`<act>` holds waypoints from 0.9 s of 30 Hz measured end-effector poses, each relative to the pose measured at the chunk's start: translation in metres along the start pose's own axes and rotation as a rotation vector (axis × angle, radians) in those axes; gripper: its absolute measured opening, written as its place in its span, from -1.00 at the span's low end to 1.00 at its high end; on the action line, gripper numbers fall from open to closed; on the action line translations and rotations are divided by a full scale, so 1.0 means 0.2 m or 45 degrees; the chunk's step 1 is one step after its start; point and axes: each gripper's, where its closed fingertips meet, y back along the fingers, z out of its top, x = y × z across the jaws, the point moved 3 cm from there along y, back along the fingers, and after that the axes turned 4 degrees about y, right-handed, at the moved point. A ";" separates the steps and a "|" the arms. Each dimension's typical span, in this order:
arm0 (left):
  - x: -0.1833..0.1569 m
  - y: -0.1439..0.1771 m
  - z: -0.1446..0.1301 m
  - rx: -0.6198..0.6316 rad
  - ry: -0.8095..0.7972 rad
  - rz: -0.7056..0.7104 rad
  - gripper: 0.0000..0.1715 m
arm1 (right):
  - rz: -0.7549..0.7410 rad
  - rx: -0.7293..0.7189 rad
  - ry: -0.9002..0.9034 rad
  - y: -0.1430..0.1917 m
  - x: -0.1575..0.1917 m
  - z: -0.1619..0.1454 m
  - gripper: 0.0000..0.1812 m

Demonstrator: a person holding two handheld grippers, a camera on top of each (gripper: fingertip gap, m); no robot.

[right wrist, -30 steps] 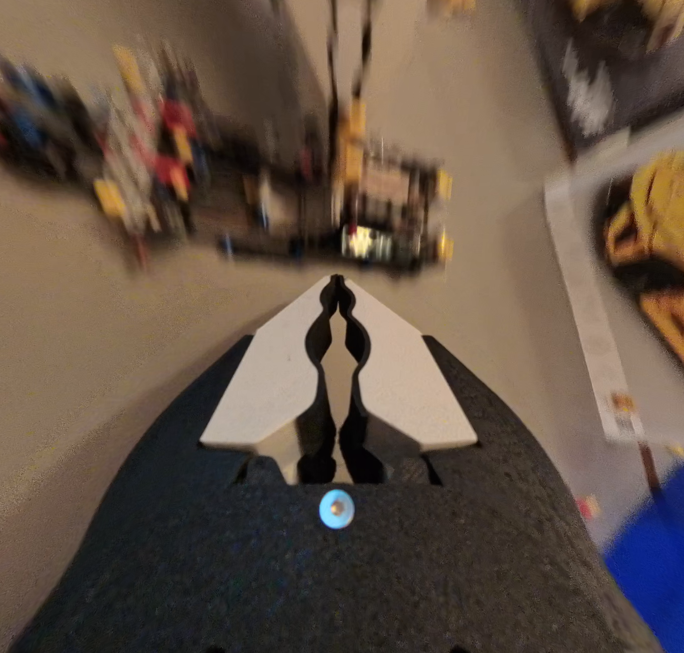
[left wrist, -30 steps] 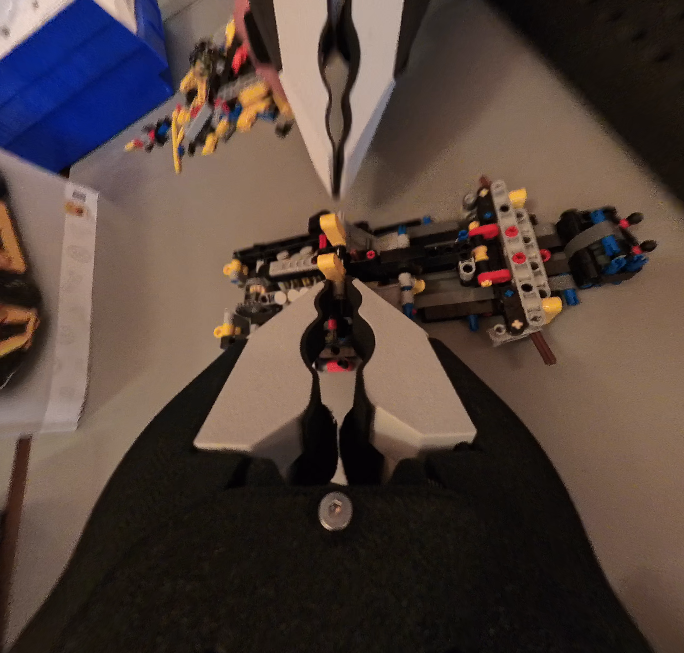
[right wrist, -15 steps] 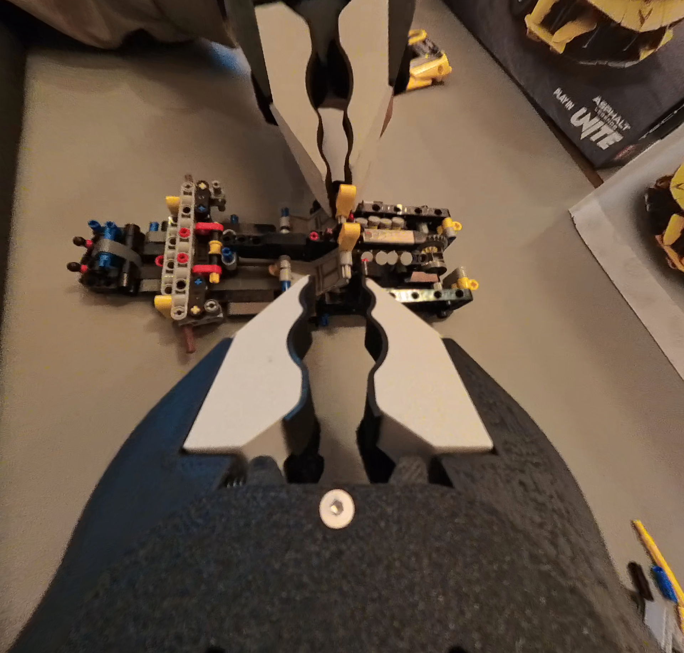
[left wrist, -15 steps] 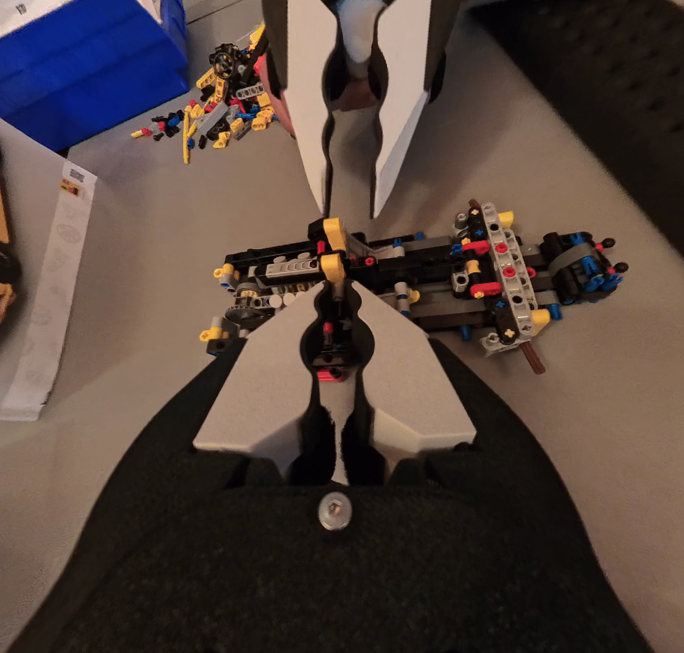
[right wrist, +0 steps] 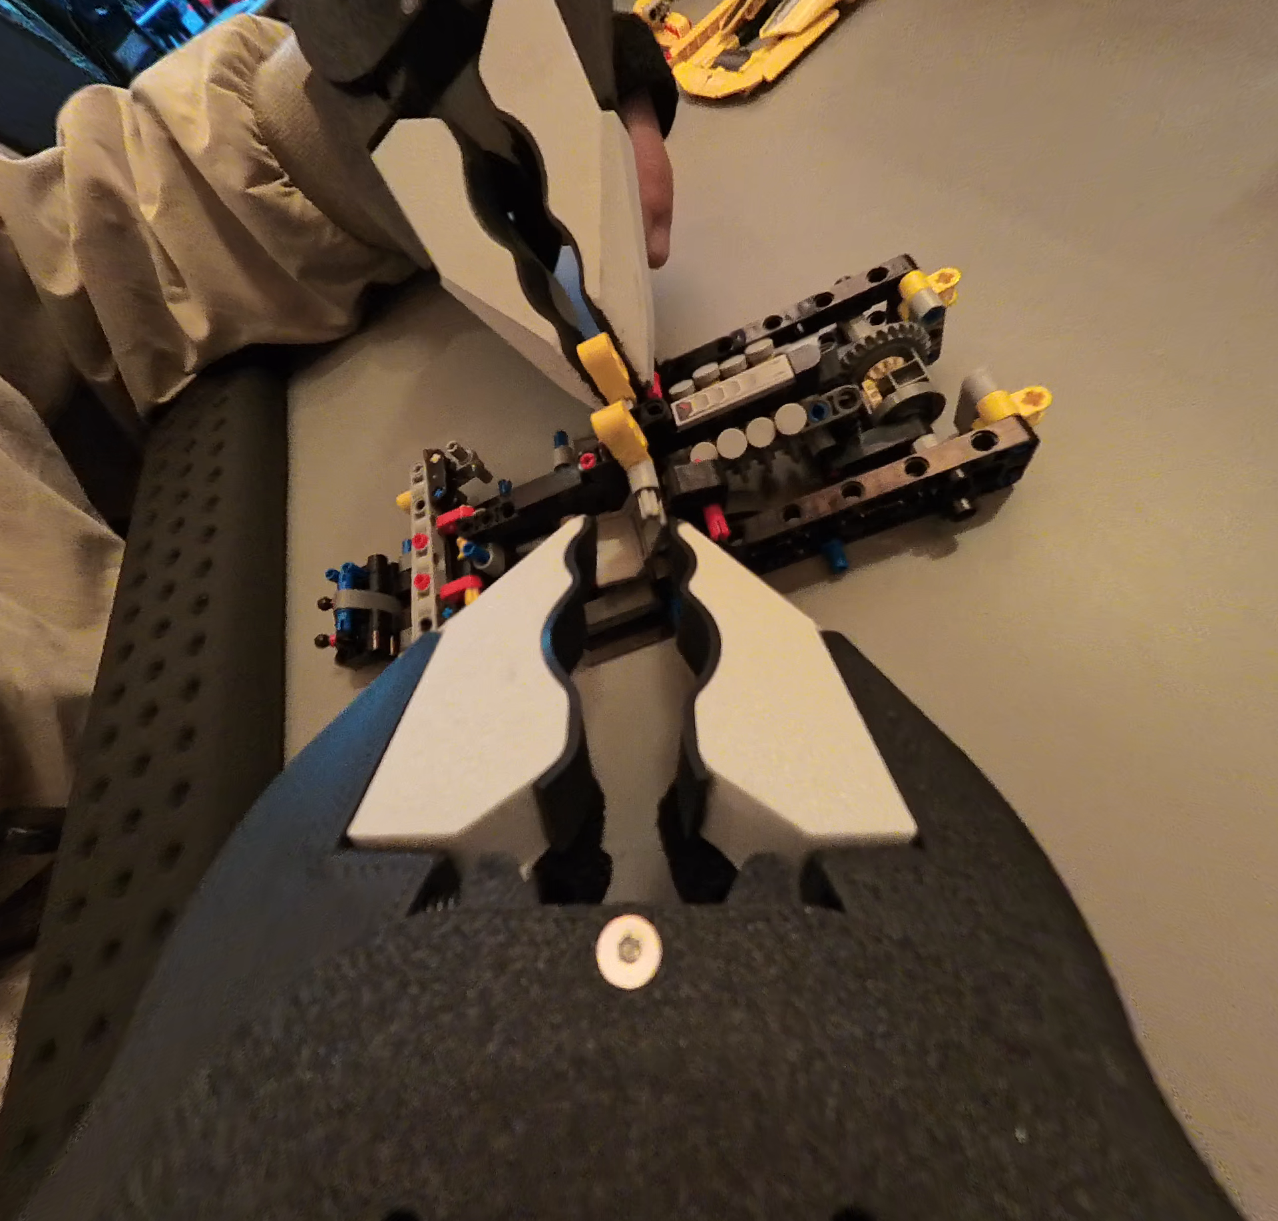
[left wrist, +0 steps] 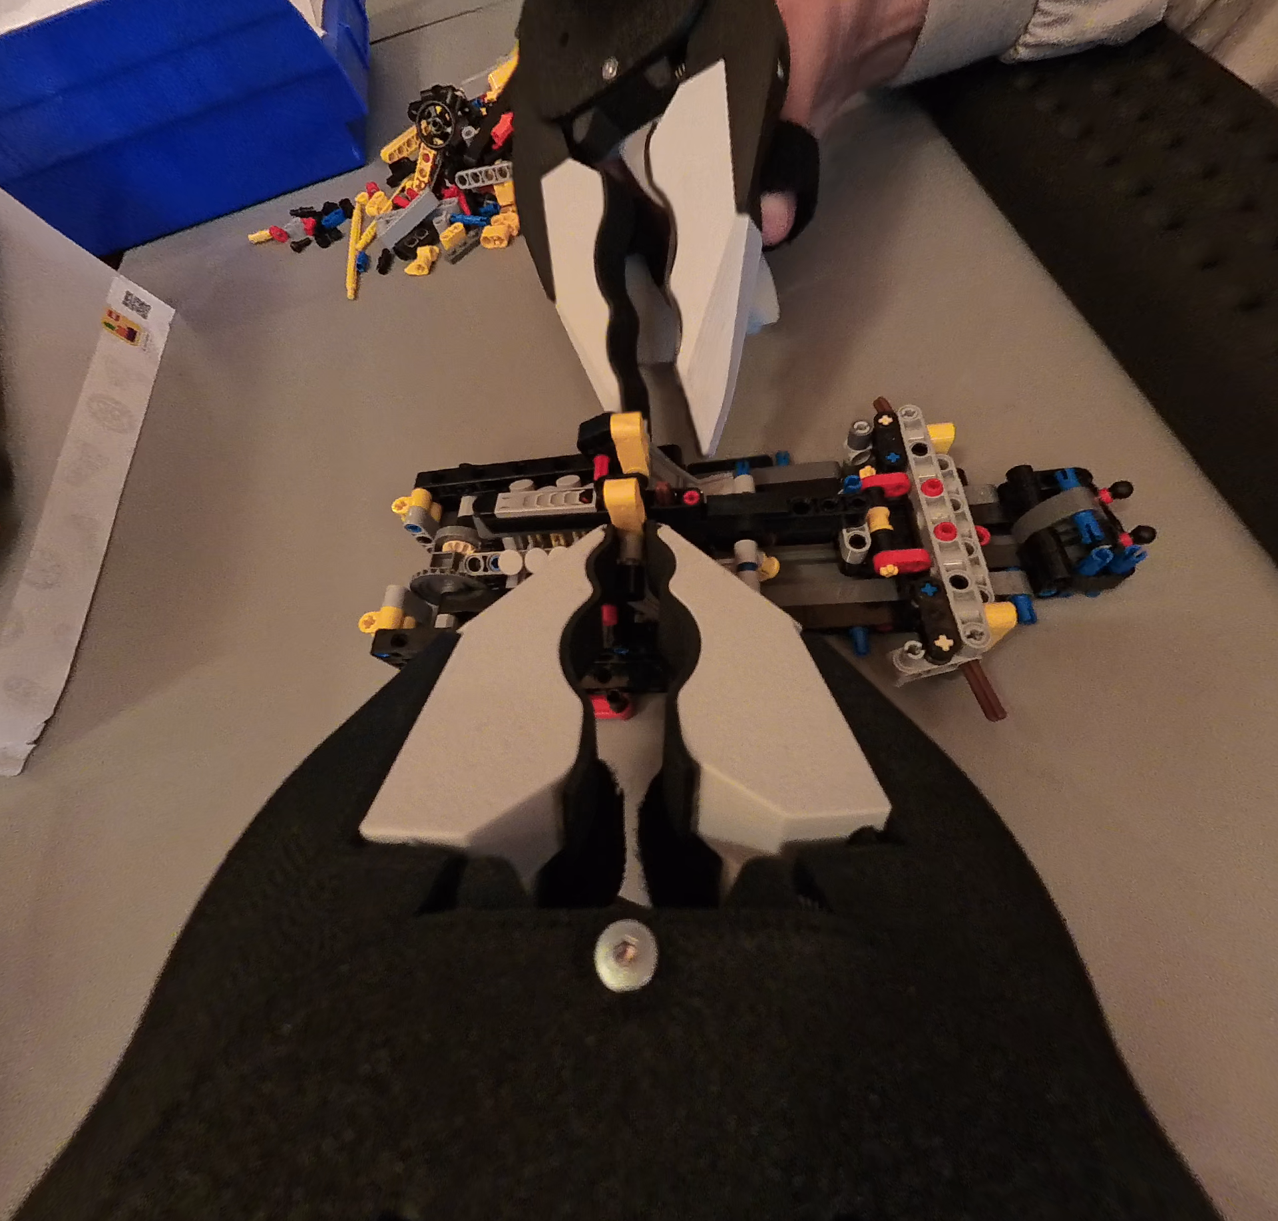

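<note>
A long black, grey and yellow brick chassis lies flat on the grey table. My left gripper is shut on its middle, at a yellow connector and a grey pin. The right wrist view shows the left gripper clamped on that yellow connector. My right gripper comes from the opposite side. Its jaws stand apart around a grey panel of the chassis. I cannot tell whether they press on it. It also shows in the left wrist view, held by a hand.
A blue bin stands at the far left with a pile of loose bricks beside it. A white booklet lies on the left. Yellow body panels lie farther off. A dark perforated strip runs along the table edge by a beige sleeve. Only a small space, under 4 cm, lies between the two pairs of fingers.
My right gripper went from shut to open, came down onto the chassis opposite the left one, and its jaws have narrowed a little. My left gripper has stayed clamped.
</note>
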 end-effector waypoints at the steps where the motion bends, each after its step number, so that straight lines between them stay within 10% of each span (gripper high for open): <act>1: 0.00 0.00 0.00 -0.005 -0.001 0.003 -0.90 | -0.012 0.003 -0.023 -0.01 -0.01 0.00 -0.85; 27: -0.06 -0.04 0.01 -0.060 -0.041 -0.092 -0.91 | 0.115 0.058 -0.012 0.02 0.03 -0.05 -0.99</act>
